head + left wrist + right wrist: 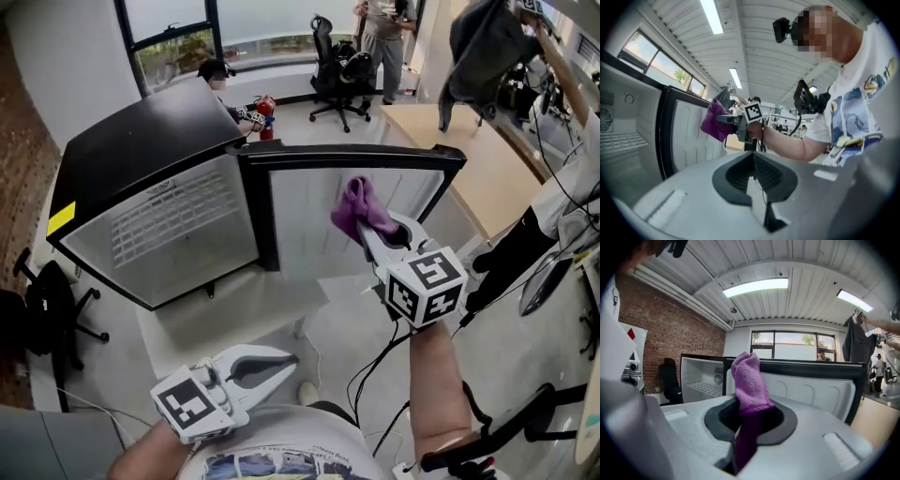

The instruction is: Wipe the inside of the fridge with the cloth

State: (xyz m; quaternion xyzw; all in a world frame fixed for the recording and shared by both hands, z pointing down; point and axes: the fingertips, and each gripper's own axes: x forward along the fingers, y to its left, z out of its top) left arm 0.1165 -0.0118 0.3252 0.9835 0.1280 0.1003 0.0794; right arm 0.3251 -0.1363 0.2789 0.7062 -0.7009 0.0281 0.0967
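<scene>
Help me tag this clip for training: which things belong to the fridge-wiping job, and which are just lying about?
Job: purple cloth, clamped in right gripper; open fridge; its door.
Lying about: office chair; red fire extinguisher; empty left gripper.

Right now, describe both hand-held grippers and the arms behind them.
The left hand-held gripper and right hand-held gripper are pale grey shells with dark-lined jaws that taper forward. Each carries a white cube with black square markers. Black cables trail from the right one. The person wears a white, printed short-sleeved T-shirt.
</scene>
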